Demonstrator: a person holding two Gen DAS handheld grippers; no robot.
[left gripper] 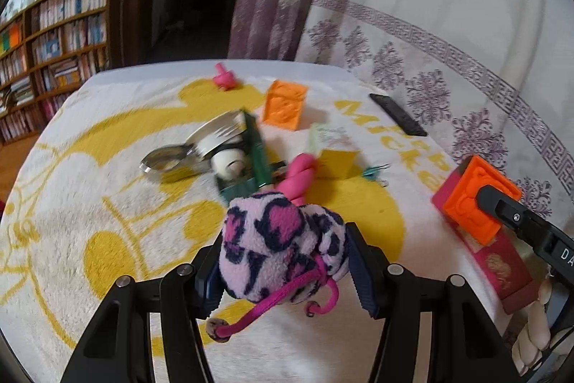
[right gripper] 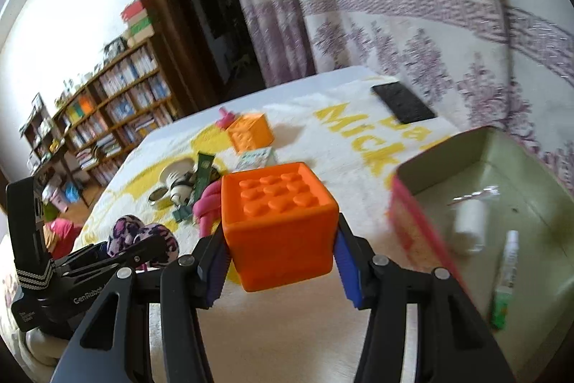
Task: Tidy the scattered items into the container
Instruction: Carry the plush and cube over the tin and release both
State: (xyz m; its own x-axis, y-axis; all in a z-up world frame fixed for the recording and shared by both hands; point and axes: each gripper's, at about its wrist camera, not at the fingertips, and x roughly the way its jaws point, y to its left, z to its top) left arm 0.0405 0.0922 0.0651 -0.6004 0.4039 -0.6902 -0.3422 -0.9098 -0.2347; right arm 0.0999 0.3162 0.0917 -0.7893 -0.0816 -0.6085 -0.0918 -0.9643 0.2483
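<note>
The pouch (left gripper: 283, 243) is fuzzy fleece with a woven cord. The orange cube (right gripper: 278, 225) is matt moulded plastic, smooth on its sides, with raised studs on top; a second orange block (left gripper: 285, 106) at 12 o'clock looks the same. The towel (left gripper: 107, 203) covering the table is rough, nubby terry cloth. At 10 o'clock a spoon (left gripper: 165, 160) is polished, shiny metal. The container (right gripper: 502, 174) has a dull, matt inside like card. The gripper pads (right gripper: 344, 261) are ribbed blue rubber on black plastic.
</note>
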